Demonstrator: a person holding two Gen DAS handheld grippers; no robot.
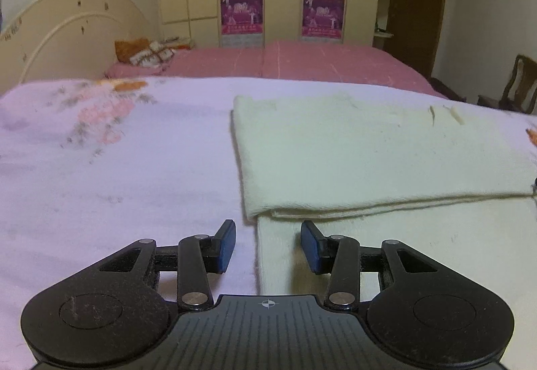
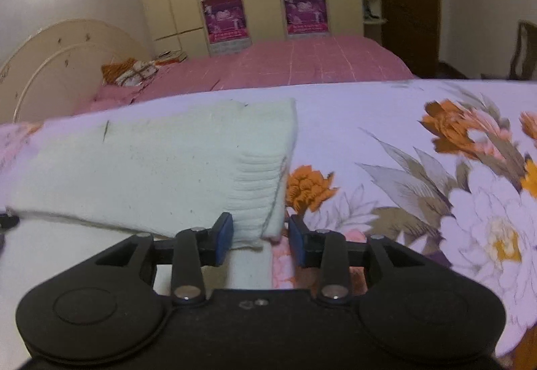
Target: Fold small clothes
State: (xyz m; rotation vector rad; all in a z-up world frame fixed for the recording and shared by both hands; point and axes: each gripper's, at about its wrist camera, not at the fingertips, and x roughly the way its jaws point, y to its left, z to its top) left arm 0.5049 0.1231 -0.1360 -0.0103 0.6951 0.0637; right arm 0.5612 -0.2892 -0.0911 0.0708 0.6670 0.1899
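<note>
A big flowery sheet (image 2: 436, 168) covers the bed, and a cream knitted top (image 1: 369, 148) lies on it, folded over once so 2 layers show. The left gripper (image 1: 267, 244) sits at the near left corner of the fold with its jaws apart, holding nothing. The right gripper (image 2: 258, 237) has its jaws apart around the ribbed right corner, not pinching it. If a jaw catches an edge while pulling away, the fold may slide open.

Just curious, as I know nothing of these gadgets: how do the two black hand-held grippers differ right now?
The left gripper has nothing but the cream knitted garment's flat lower layer between its fingers; the right gripper straddles the garment's ribbed corner. The left's gap looks wider than the right's. Both have blue pads and stand open, pointing down at the floral sheet.
</note>
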